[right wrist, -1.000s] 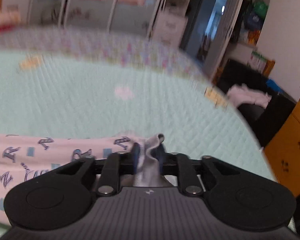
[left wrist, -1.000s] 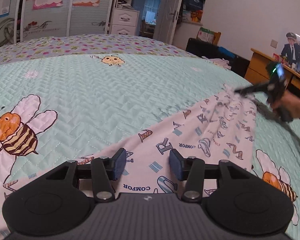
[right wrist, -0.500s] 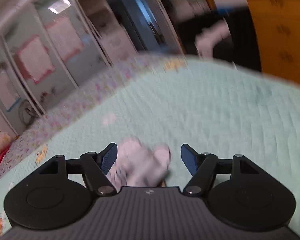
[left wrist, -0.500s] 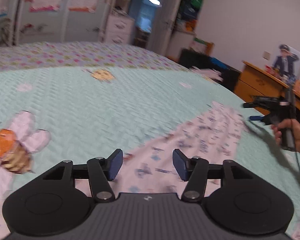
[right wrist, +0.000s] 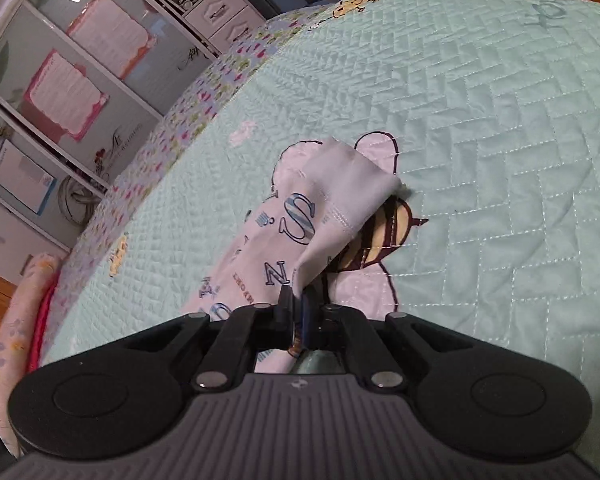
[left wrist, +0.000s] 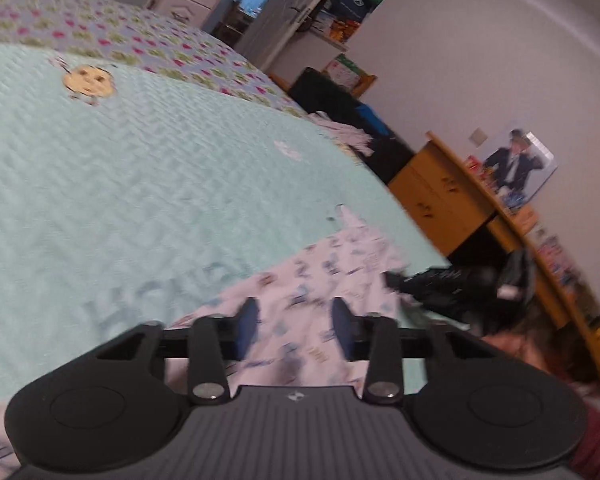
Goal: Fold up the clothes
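Now my right gripper [right wrist: 298,312], spread half a second ago, pinches the printed garment [right wrist: 300,216] by its hem above the quilt's bee [right wrist: 380,240]. My left gripper [left wrist: 294,326] stays spread over the garment's other end; a fold looks ready.

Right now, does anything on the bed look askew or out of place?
Only the garment: it lies crooked across the quilt, one end lifted and bunched where the right gripper pinches it, covering part of the bee print. The left gripper hovers open over it. No damage shows.
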The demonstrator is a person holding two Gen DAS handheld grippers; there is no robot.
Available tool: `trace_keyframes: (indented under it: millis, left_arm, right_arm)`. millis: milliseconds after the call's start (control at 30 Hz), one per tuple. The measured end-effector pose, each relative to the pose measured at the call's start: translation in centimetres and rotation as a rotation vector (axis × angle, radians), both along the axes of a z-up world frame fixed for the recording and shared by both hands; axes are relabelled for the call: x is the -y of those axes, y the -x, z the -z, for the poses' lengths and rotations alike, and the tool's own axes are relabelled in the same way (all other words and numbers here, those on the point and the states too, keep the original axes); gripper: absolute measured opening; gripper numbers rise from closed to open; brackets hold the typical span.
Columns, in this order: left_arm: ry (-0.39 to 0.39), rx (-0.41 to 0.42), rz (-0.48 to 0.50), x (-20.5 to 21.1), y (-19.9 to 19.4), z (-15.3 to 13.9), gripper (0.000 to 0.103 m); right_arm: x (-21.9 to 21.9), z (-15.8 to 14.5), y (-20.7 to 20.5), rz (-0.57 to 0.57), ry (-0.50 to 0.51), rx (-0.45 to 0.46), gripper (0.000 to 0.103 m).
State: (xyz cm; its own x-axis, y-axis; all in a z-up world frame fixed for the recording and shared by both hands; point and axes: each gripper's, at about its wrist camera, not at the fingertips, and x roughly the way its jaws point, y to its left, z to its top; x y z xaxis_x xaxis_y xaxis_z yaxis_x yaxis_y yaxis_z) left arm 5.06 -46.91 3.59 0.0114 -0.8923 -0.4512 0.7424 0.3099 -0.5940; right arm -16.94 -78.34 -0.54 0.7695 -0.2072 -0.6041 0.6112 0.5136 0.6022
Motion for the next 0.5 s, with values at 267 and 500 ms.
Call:
trace_keyframes:
  millis: [267,500]
  left_arm:
    - [-0.169,-0.008,-0.052,2.8,-1.0,2.2,0.000]
    - [-0.173,0.014,-0.108,3.0,-3.3,2.9,0.002]
  right_arm:
    - [0.5,0.1,0.8,-0.026,0.083,-0.016,0.000]
    - [0.6,0.1,1.3,-0.040,0.152,-0.037,0.000]
